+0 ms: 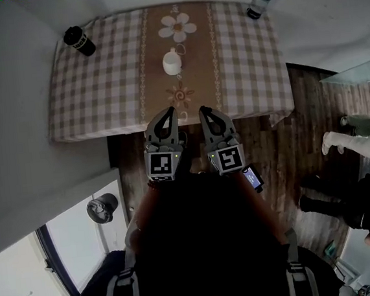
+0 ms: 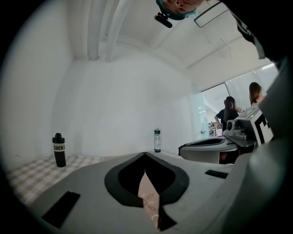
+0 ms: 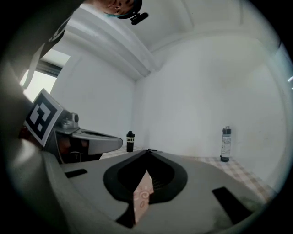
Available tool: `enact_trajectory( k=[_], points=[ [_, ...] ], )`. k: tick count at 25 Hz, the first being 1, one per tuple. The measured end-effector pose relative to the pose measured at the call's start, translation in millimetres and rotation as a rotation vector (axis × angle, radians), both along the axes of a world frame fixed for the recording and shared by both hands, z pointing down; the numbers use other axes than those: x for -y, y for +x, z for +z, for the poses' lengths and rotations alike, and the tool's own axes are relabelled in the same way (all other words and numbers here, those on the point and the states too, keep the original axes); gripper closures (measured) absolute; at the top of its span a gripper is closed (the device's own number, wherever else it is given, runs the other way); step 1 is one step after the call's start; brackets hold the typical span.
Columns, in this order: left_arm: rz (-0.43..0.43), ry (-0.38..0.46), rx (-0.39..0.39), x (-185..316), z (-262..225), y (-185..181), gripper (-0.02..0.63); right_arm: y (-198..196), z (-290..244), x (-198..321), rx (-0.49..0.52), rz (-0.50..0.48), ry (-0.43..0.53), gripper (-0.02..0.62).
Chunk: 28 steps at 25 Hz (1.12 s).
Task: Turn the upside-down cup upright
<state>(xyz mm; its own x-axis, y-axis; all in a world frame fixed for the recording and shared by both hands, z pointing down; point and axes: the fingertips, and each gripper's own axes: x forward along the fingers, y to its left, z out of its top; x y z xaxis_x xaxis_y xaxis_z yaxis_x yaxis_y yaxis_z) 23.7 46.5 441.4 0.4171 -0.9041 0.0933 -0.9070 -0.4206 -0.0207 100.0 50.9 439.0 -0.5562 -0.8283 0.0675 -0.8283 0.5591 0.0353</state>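
Head view has the white cup (image 1: pixel 172 62) mid tabletop (image 1: pixel 101 87), well ahead of the left claw (image 1: pixel 166 115) and right claw (image 1: pixel 206 113), both closed, empty. Looks light, rigid, maybe slick, so I'd pinch its side wall.

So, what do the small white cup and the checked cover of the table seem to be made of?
The small white cup looks like glazed ceramic: plain white, smooth, with a handle; plastic is possible too. The beige-and-white checked table cover looks like matte cloth: it drapes over the edges and shows no shine.
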Motion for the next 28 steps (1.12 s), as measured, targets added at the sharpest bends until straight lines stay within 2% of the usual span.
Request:
enact_trajectory(
  k=[4,15,22,23,25,28],
  points=[
    [0.023,-0.009,0.001,42.5,1.3,-10.3,0.611,-7.0,0.6,36.6,-0.014,0.024,-0.006,0.594],
    [0.111,-0.02,-0.031,120.0,25.4,-44.1,0.609,-36.3,10.8,103.3,-0.046,0.109,-0.004,0.594],
    [0.138,-0.075,-0.028,156.1,62.9,-49.0,0.588,-45.6,31.2,116.2,-0.079,0.109,-0.035,0.594],
    [0.141,-0.082,-0.025,161.3,68.9,-49.0,0.574,-45.2,32.3,121.1,-0.079,0.108,-0.034,0.594],
    [0.151,-0.102,-0.019,171.1,82.5,-47.4,0.471,-42.2,30.1,131.6,-0.069,0.11,-0.019,0.594],
    [0.181,-0.141,-0.006,177.1,103.0,-42.6,0.399,-33.3,30.9,138.9,-0.061,0.138,-0.022,0.594]
  ],
)
